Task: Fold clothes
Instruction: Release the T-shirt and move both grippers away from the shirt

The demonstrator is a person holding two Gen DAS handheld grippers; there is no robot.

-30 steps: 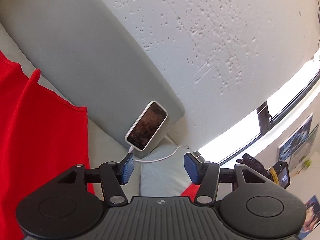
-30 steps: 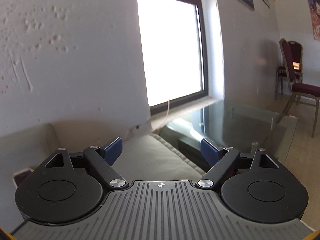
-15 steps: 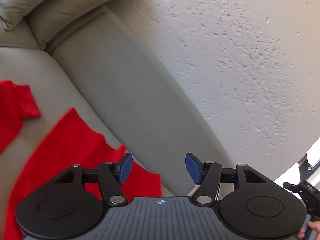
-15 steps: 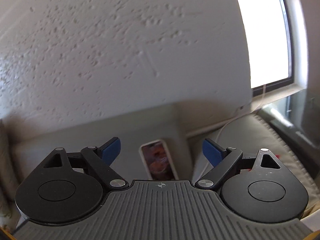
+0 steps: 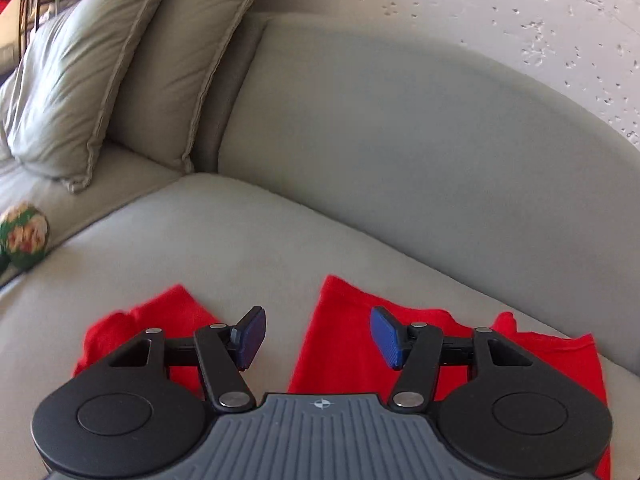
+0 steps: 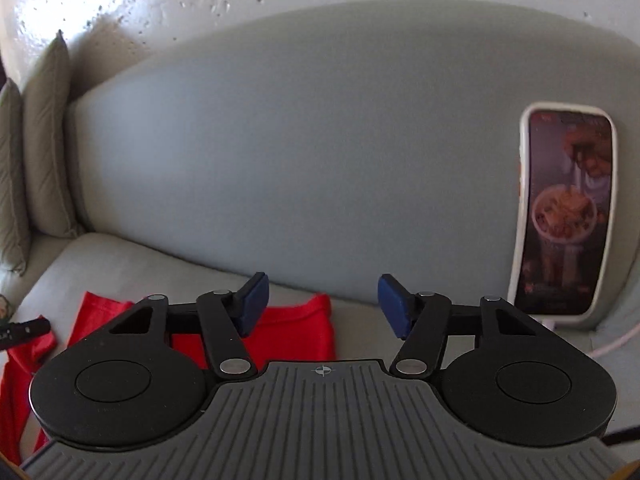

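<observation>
Red garment (image 5: 344, 344) spread on grey sofa seat (image 5: 224, 240). Left tongs (image 5: 318, 338) parted, empty; right tongs (image 6: 323, 306) just narrowed, parted, nothing held.

A big grey sofa (image 5: 248, 240) fills the view. Its back cushion (image 6: 304, 152) stands against a bumpy white wall (image 5: 500, 4). Two soft grey pillows (image 5: 120, 64) lean in the corner of the sofa. A small ball (image 5: 24, 240) with green and flowers on it sits at the edge of the seat. A phone (image 6: 566, 212) in a white case leans upright on the back cushion, its screen lit, with a white cable (image 6: 616, 340) running from its bottom.
</observation>
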